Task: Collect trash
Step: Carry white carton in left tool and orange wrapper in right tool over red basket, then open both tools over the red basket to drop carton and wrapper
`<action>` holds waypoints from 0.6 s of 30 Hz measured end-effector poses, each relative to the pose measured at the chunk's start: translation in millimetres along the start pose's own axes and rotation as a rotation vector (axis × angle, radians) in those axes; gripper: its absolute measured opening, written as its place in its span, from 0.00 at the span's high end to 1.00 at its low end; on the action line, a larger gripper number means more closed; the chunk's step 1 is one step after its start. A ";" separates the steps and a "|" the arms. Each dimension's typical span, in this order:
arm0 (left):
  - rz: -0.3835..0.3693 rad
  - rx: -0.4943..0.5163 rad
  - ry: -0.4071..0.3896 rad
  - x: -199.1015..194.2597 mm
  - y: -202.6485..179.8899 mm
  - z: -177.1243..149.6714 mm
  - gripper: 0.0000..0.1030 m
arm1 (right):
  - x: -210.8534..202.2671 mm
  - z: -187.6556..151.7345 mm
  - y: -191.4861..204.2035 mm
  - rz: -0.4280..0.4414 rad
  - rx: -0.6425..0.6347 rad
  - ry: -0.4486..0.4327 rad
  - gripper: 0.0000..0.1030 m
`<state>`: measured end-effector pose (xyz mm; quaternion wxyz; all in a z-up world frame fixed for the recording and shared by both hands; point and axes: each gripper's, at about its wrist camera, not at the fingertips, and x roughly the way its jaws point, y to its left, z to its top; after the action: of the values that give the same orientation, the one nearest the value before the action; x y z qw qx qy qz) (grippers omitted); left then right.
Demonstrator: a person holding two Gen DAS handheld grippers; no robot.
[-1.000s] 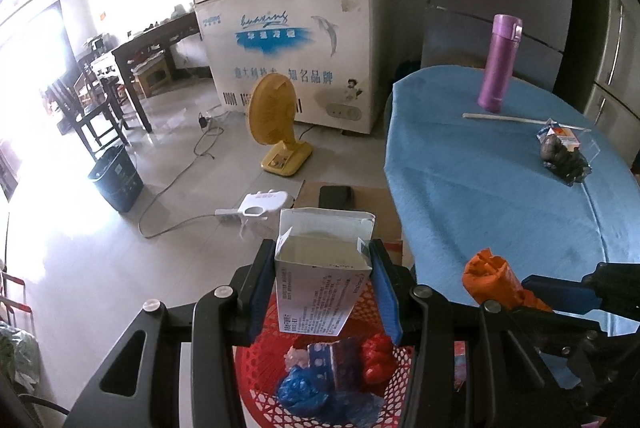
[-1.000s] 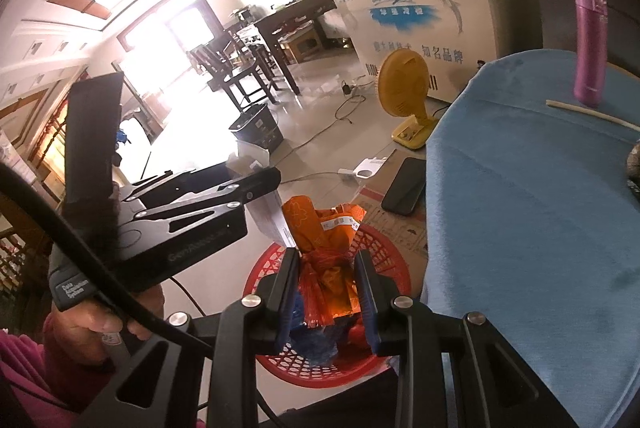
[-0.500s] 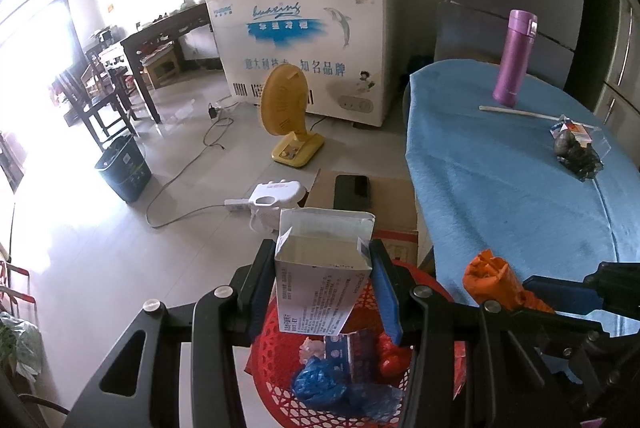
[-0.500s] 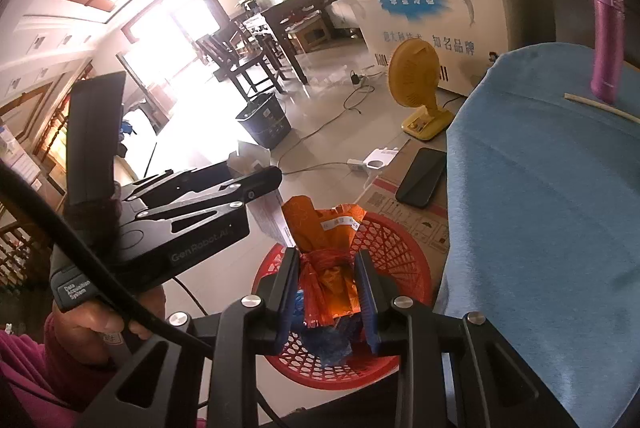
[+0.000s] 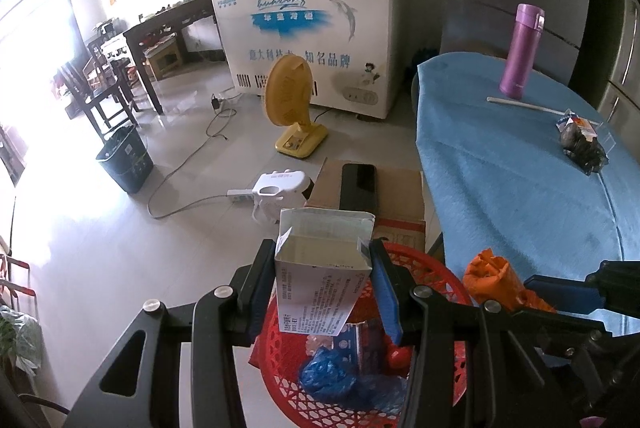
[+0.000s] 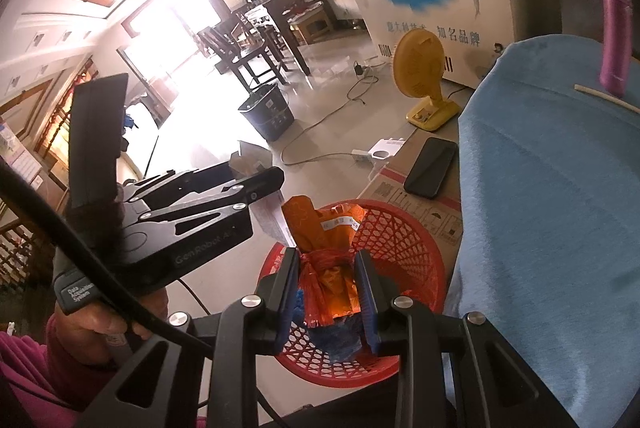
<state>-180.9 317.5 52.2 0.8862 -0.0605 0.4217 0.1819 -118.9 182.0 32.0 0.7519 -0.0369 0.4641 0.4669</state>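
Carton (image 5: 324, 276) pinched in the left gripper (image 5: 325, 292) and orange wrapper (image 6: 328, 268) clamped in the right gripper (image 6: 326, 292) both hang over the red basket (image 6: 404, 240), so releasing off-centre could drop either on the floor.

Red basket (image 5: 436, 280) bottom cut off

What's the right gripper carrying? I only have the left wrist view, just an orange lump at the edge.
Observer: An orange plastic wrapper, knotted with red string, pinched between the right gripper's jaws.
Operator: Over the basket?
Observer: Yes, above the red basket, with blue trash below it.
Operator: Who's holding the left gripper?
Observer: A hand in a magenta sleeve grips its handle.
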 end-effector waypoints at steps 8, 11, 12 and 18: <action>0.009 0.000 0.028 4.8 5.2 -9.2 0.53 | 10.8 -1.7 -0.2 0.004 0.008 0.023 0.70; 0.011 0.001 0.034 5.7 6.0 -10.5 0.53 | 12.5 -1.9 -0.9 0.004 0.010 0.023 0.70; 0.010 0.001 0.037 6.2 6.1 -10.5 0.53 | 12.8 -1.5 -1.0 0.003 0.011 0.021 0.70; 0.009 0.003 0.052 9.0 4.7 -13.9 0.52 | 15.9 -2.9 -4.8 0.002 0.031 0.029 0.70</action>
<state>-187.5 320.6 36.6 0.8743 -0.0618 0.4452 0.1835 -115.1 188.5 16.9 0.7451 -0.0314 0.4823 0.4596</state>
